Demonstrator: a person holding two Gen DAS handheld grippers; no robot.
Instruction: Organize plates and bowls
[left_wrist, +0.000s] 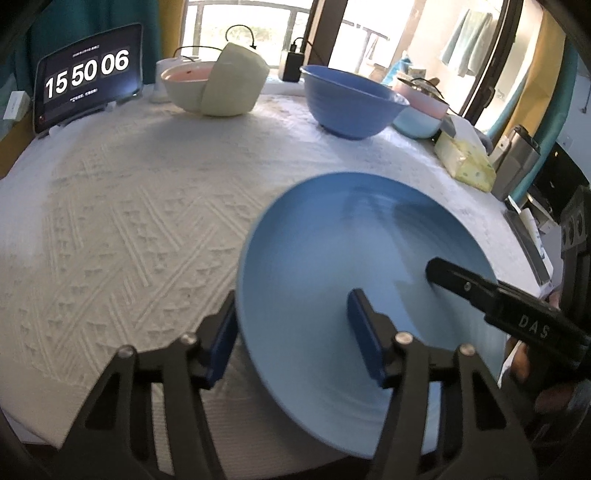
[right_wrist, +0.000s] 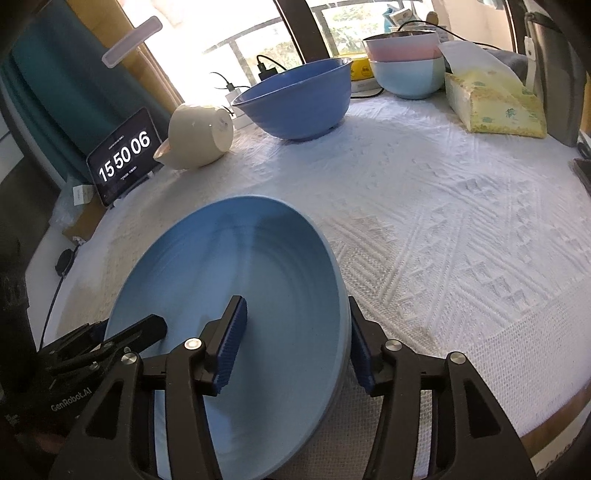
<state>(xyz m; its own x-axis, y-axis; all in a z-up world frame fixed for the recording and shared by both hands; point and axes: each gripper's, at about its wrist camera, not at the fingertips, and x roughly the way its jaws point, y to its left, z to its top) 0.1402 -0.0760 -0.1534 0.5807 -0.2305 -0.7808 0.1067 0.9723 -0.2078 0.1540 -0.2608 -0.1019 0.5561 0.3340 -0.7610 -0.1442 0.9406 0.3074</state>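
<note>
Risk: both grippers straddle opposite rims of the light blue plate (left_wrist: 343, 258) low over the desk (left_wrist: 129, 221) (left gripper (left_wrist: 295, 336), right gripper (right_wrist: 295, 347), neither visibly clamped), so uneven closing could tip it.

A white textured cloth (left_wrist: 129, 221) is spread over the tabletop. At its far left corner a tablet clock (left_wrist: 88, 74) is propped, reading 15 50 06. A yellow tissue pack (right_wrist: 495, 105) is placed at its far right edge. A black charger (left_wrist: 291, 66) is seen beyond the cloth by the window.
</note>
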